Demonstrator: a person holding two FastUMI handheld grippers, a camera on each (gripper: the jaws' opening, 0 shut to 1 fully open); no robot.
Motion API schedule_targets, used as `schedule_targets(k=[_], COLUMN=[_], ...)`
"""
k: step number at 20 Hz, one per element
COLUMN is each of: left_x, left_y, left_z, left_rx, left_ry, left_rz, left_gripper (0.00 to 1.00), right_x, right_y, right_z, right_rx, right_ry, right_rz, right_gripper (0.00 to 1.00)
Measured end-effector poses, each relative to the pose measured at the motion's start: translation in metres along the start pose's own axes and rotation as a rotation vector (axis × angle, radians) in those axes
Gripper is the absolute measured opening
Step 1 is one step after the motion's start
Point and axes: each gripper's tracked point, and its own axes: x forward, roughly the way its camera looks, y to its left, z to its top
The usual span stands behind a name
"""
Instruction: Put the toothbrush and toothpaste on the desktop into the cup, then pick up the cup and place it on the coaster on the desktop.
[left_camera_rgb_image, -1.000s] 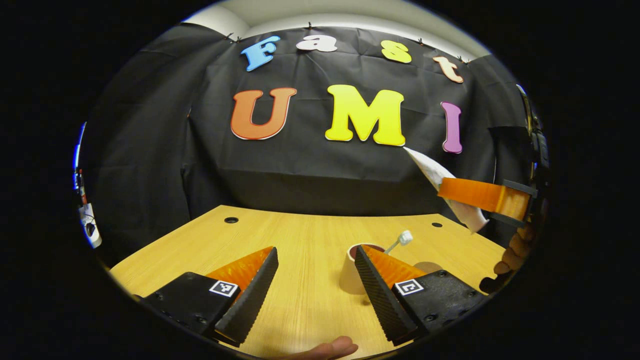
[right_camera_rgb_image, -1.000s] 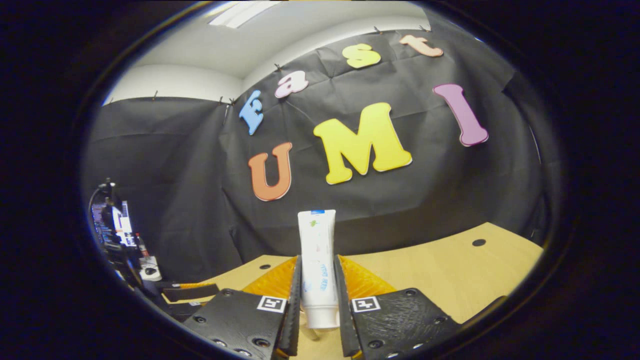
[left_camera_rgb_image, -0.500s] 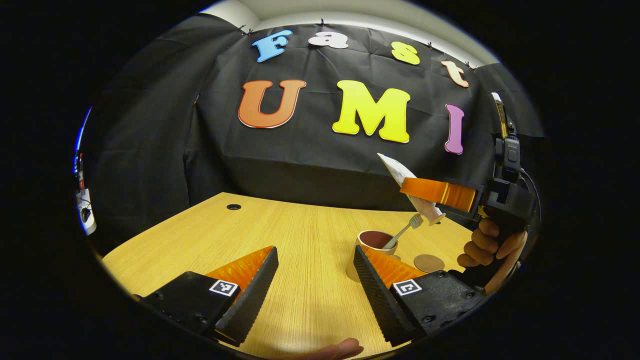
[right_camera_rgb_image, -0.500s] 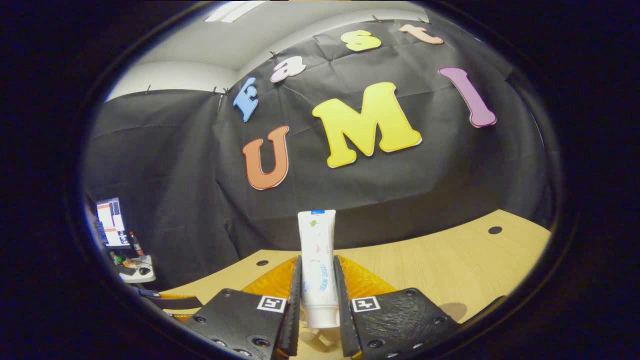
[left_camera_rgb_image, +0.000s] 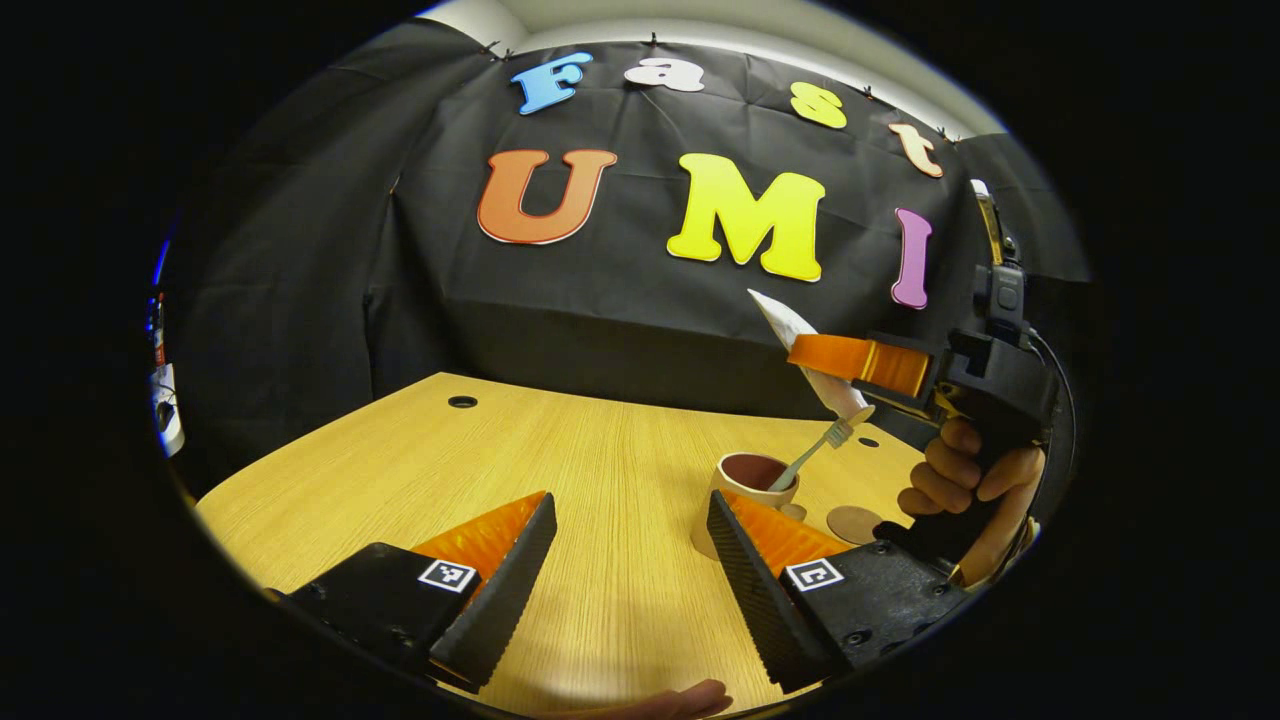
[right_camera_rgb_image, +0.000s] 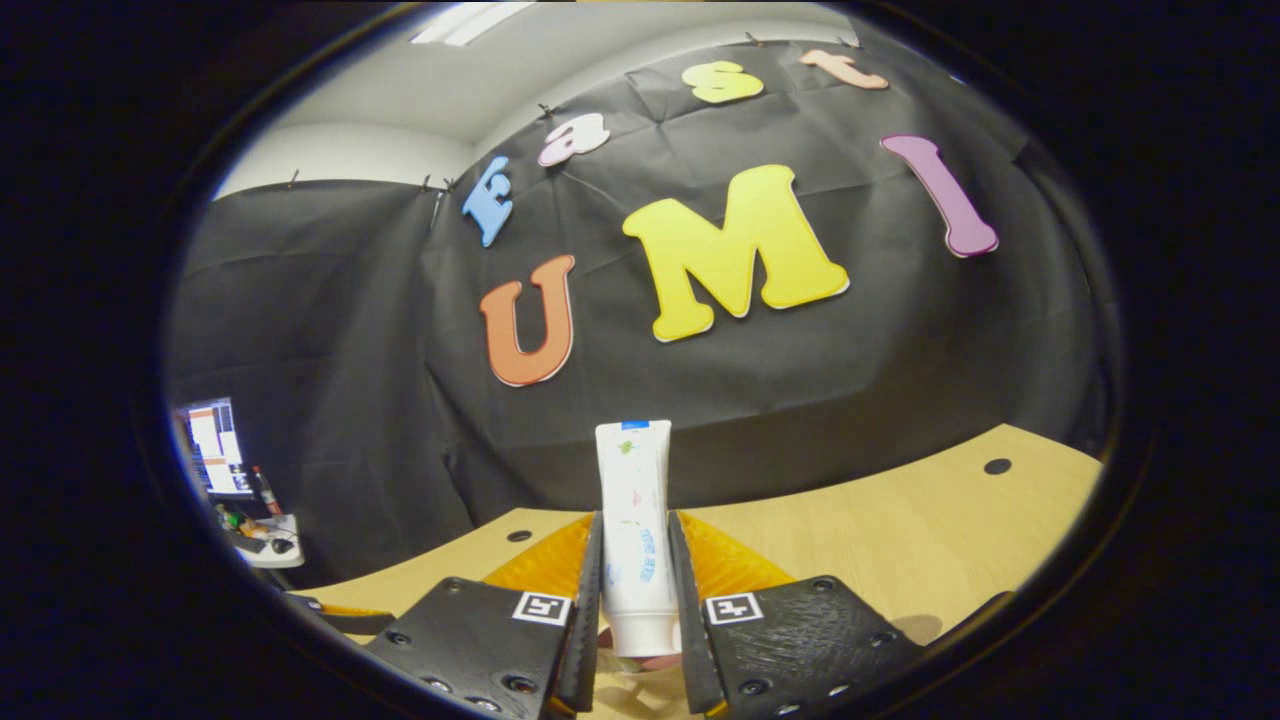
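Toothpaste (right_camera_rgb_image: 634, 535) stood clenched between both fingers of the right gripper (right_camera_rgb_image: 636, 610), its flat crimped end pointing up toward the booth's black wall, in the right gripper view. From the left gripper view, the same tube (left_camera_rgb_image: 812, 352) hung tilted in the air just above the cup (left_camera_rgb_image: 745, 487), cap end lowest and near the bristle end of the toothbrush (left_camera_rgb_image: 822, 446), while a hand (left_camera_rgb_image: 968, 490) held that gripper's handle. The toothbrush leaned out of the cup over its right rim, head uppermost. The cup sat on the wooden desktop (left_camera_rgb_image: 560, 470), partly behind one finger of the left gripper (left_camera_rgb_image: 628, 575), whose jaws were spread wide with nothing between them. The round brown coaster (left_camera_rgb_image: 855, 523) lay bare on the desktop just to the right of the cup, apart from it.
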Motion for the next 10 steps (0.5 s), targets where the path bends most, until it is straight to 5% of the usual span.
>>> schedule_targets(k=[5, 10], left_x=[0.0009, 0.0016], left_y=[-0.0021, -0.0036], left_z=[-0.0065, -0.0073], left_rx=[0.023, 0.025], left_ry=[0.007, 0.006], left_rz=[-0.006, -0.009], left_gripper=[0.96, 0.96], right_x=[0.0017, -0.0053], right_y=[0.0015, 0.0073], right_z=[-0.0085, -0.0026], right_rx=[0.002, -0.014], right_ry=[0.013, -0.016], right_rz=[0.016, 0.027], right_gripper=[0.38, 0.30])
